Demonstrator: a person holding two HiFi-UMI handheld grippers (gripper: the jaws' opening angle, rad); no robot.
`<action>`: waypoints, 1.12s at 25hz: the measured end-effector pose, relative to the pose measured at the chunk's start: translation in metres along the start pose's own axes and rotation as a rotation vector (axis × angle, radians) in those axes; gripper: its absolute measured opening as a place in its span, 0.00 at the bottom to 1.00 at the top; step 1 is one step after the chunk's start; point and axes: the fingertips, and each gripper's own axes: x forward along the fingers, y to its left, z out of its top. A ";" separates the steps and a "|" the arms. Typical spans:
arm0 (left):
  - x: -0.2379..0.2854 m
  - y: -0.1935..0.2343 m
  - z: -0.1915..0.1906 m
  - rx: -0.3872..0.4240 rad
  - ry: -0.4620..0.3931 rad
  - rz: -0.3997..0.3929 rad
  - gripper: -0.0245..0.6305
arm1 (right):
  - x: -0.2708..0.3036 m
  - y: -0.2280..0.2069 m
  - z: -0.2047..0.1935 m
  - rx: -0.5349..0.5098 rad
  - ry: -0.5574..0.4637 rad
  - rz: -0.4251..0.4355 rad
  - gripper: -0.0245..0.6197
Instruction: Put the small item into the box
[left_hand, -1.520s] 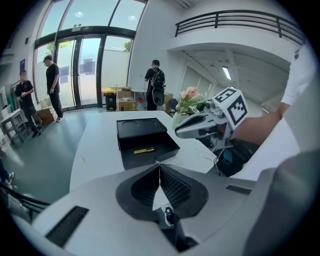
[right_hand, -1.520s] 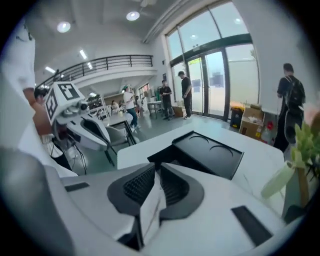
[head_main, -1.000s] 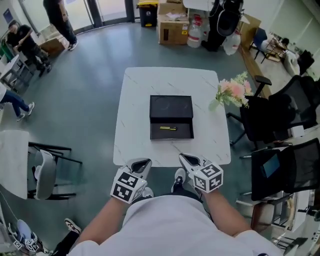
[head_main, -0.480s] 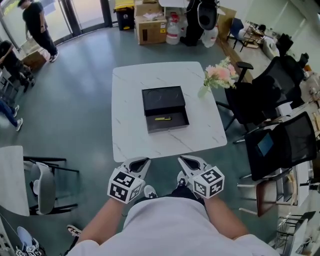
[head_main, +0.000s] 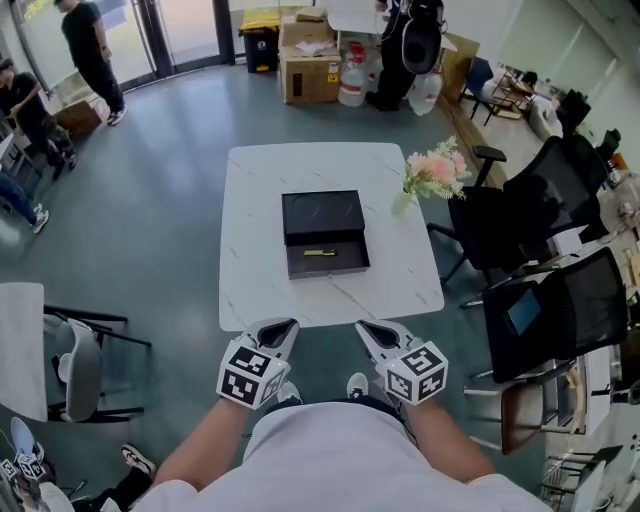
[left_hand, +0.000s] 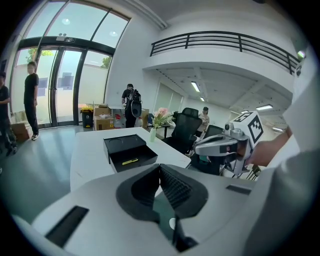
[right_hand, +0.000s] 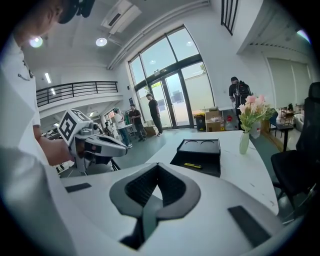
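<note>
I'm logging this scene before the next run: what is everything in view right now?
Table: one, white, centre of the floor.
Box: one, black, open, mid-table.
Small item: one, yellow, lying in the box's near compartment.
Flowers: one bunch, pink, in a vase at the table's right edge.
Office chairs: several, black, right of the table.
Cardboard boxes: a few, brown, beyond the far end.
People: at least two, dark clothes, far left.
Left gripper: one, white, shut, empty, short of the table's near edge.
Right gripper: one, white, shut, empty, beside it.
</note>
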 end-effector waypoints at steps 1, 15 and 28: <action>0.003 -0.003 0.003 0.002 -0.004 0.004 0.06 | -0.002 -0.003 0.003 -0.003 -0.004 0.005 0.06; 0.016 -0.035 0.001 -0.014 0.011 0.031 0.06 | -0.014 -0.021 0.000 -0.017 -0.015 0.063 0.06; 0.018 -0.041 0.009 -0.028 0.005 0.041 0.06 | -0.022 -0.027 0.000 -0.028 -0.020 0.073 0.06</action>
